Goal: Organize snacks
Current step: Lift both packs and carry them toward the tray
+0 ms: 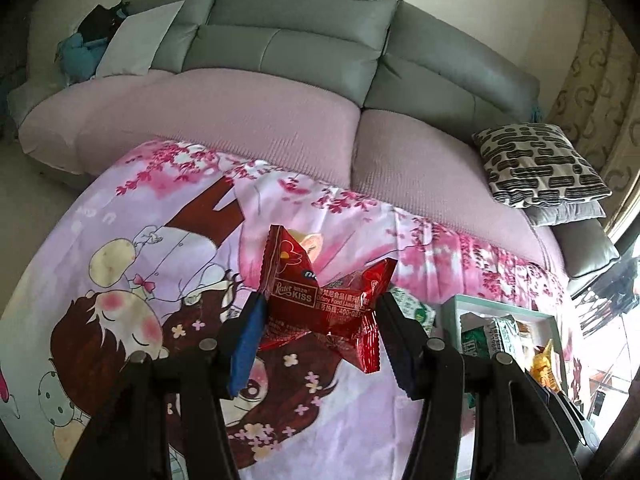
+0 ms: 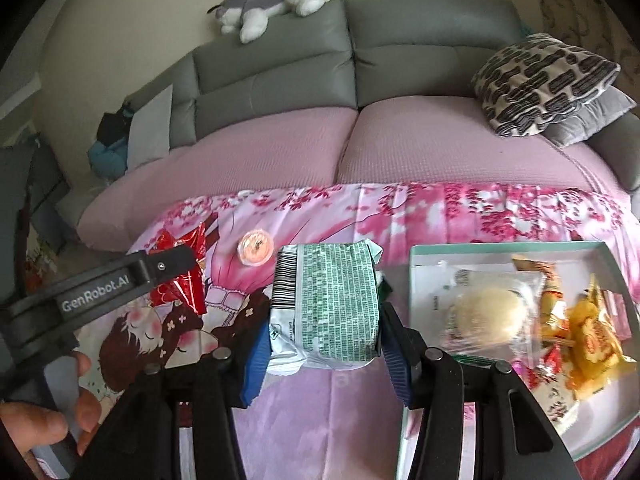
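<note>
Above cartoon cloth point(image 1: 168, 216), left gripper point(image 1: 320, 312) clamping red packet point(image 1: 316, 304), right gripper point(image 2: 324, 340) clamping green pack point(image 2: 332, 300)

I'm looking into a home living room: a grey sofa point(image 2: 400, 52) with pink seat covers, a plush dog point(image 2: 272, 0) on its backrest, a patterned cushion point(image 2: 540, 80), and a cartoon-print cloth point(image 1: 160, 280) spread in front.

Left tool point(image 1: 320, 316) pads clamped inward, right tool point(image 2: 324, 344) likewise, both angled downward, bare hand point(image 2: 48, 420) gripping handle

Grey sofa point(image 2: 400, 40) with pink seat cover, patterned cushion point(image 2: 540, 80), cream wall point(image 2: 120, 20), daylight
</note>
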